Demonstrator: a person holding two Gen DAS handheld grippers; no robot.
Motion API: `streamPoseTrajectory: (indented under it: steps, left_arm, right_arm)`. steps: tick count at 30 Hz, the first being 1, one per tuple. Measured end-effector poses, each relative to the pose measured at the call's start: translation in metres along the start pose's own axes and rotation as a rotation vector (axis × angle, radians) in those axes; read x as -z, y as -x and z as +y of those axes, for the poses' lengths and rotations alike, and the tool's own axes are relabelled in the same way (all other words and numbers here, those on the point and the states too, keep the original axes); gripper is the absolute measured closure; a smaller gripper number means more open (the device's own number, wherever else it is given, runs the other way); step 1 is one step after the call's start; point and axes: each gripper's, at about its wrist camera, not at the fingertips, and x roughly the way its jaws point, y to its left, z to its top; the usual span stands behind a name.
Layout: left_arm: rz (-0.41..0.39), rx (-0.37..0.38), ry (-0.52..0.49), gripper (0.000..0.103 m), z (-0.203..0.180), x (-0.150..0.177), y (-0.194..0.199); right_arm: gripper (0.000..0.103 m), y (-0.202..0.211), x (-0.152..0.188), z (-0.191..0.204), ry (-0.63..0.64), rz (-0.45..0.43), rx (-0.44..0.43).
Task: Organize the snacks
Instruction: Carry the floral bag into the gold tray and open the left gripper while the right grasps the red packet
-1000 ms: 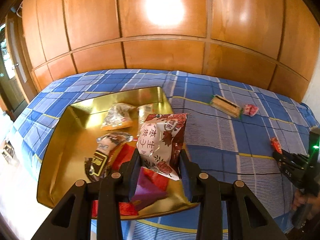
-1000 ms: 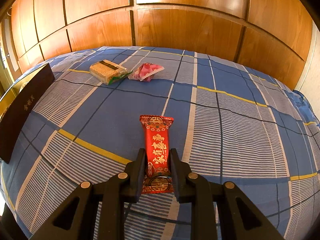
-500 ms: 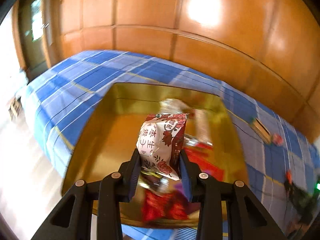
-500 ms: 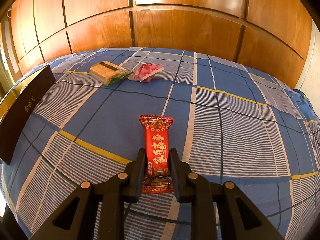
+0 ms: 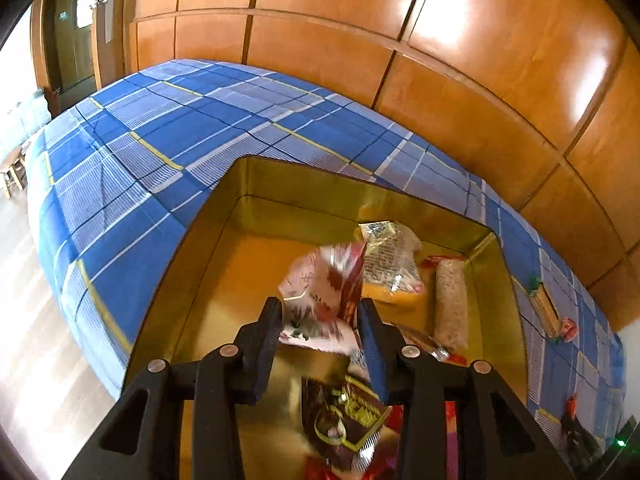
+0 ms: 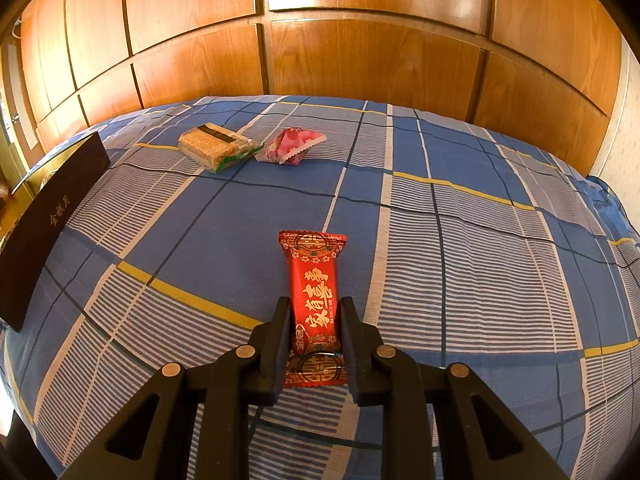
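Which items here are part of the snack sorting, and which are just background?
Part of the job: gold tray; white and red packet in the left claw; red bar in the right claw; cracker pack; pink sweet.
Background: blue checked sheet; wooden panels; door.

This is a bedroom in a home. A bed covered with a blue plaid sheet with white stripes and yellow lines (image 6: pixel 440 208) stands against glossy orange-brown wooden wall panels (image 6: pixel 360 52). A wooden door (image 5: pixel 76 40) and pale wood-plank flooring (image 5: pixel 36 344) show at the left.
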Motion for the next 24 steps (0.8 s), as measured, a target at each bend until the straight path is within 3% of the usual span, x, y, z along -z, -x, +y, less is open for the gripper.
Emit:
streamPoseTrajectory:
  steps: [3,14,16,24]
  left_arm:
    - [0.023,0.005,0.019,0.06,0.004,-0.001,-0.009]
    - [-0.027,-0.136,0.039,0.059,0.02,0.04,0.021]
    - [-0.039,-0.148,0.044,0.054,0.018,0.049,0.028]
    - [-0.068,-0.152,-0.041,0.053,-0.003,0.073,0.046]
  right_arm:
    - [0.08,0.0,0.001,0.0,-0.003,-0.001,0.0]
    - [0.08,0.0,0.001,0.001,0.001,-0.002,0.009]
    - [0.08,0.001,0.001,0.002,0.002,-0.002,0.013]
    - [0.08,0.001,-0.001,0.008,0.017,0.013,0.045]
